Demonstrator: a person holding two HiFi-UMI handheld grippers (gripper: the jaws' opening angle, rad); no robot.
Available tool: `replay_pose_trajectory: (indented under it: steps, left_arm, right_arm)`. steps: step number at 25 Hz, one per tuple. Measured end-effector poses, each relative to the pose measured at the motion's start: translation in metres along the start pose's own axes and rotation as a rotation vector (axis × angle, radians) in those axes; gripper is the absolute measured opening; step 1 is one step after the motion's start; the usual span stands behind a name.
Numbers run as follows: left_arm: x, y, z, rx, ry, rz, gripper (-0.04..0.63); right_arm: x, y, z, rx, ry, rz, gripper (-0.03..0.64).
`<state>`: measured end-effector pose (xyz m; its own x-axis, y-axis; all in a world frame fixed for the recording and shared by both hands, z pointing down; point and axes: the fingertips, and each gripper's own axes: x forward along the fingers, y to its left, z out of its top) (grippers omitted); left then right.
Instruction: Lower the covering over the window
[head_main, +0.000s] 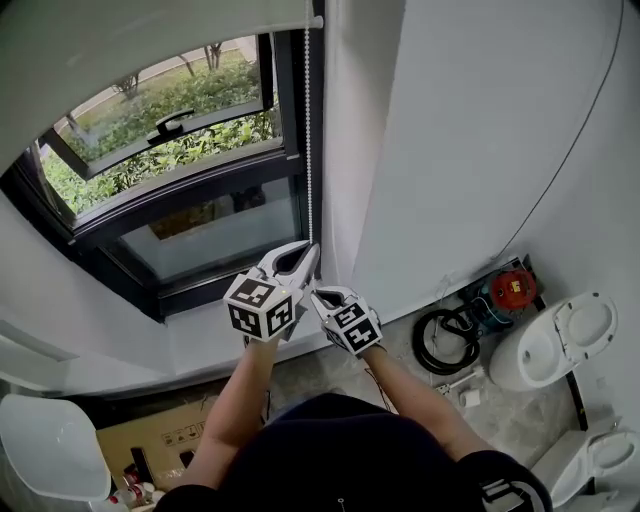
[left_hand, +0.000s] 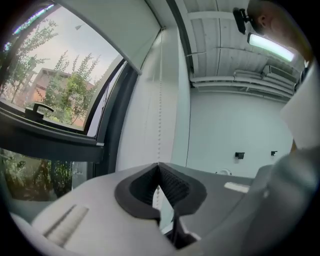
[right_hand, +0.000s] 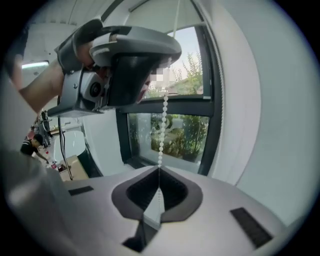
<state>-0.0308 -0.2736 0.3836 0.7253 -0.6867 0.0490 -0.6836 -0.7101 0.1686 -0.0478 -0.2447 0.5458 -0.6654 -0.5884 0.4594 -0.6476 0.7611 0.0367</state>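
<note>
A white roller blind (head_main: 150, 30) is rolled high above the dark-framed window (head_main: 200, 200); its lower edge (left_hand: 115, 30) also shows in the left gripper view. A white bead chain (head_main: 308, 120) hangs down the window's right side. My left gripper (head_main: 303, 262) is shut on the chain, which rises from its tips (left_hand: 160, 125). Just below it, my right gripper (head_main: 318, 297) is shut on the same bead chain (right_hand: 163, 125), which runs down from the left gripper (right_hand: 125, 60) into its jaws.
The upper sash with its handle (head_main: 170, 125) is tilted open. On the floor to the right are a coiled black hose (head_main: 450, 340), a red tool (head_main: 512, 288) and a white toilet (head_main: 555, 340). A cardboard box (head_main: 150, 440) lies at the lower left.
</note>
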Motion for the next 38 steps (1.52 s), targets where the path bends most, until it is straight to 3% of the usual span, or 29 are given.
replay_pose_trajectory:
  steps: [3, 7, 12, 17, 24, 27, 31, 38]
  left_arm:
    - [-0.007, 0.000, -0.009, -0.038, 0.021, -0.031, 0.012]
    - [-0.005, -0.003, -0.008, 0.003, 0.025, -0.062, 0.012]
    - [-0.005, -0.003, -0.038, -0.102, 0.020, -0.095, 0.012]
    - [-0.007, -0.005, -0.040, -0.065, 0.036, -0.115, 0.012]
    - [-0.011, -0.006, -0.039, -0.067, -0.015, -0.119, 0.012]
    - [-0.010, -0.006, -0.043, -0.087, 0.002, -0.128, 0.012]
    - [-0.011, -0.003, -0.062, -0.128, 0.039, -0.135, 0.012]
    - [-0.010, 0.003, -0.070, -0.059, 0.055, -0.121, 0.012]
  right_arm:
    - [0.003, 0.007, -0.006, 0.012, 0.028, 0.006, 0.012]
    - [0.010, 0.008, -0.003, 0.029, 0.023, -0.004, 0.012]
    - [0.009, 0.008, -0.035, 0.017, 0.113, -0.011, 0.012]
    - [0.005, 0.003, -0.040, 0.039, 0.111, -0.052, 0.014]
    - [-0.013, 0.006, -0.053, 0.087, 0.115, -0.057, 0.025]
    - [-0.031, -0.006, -0.041, 0.150, 0.051, -0.099, 0.061]
    - [-0.061, -0.019, 0.022, 0.199, -0.138, -0.137, 0.063]
    - [-0.098, -0.028, 0.118, 0.170, -0.376, -0.143, 0.063]
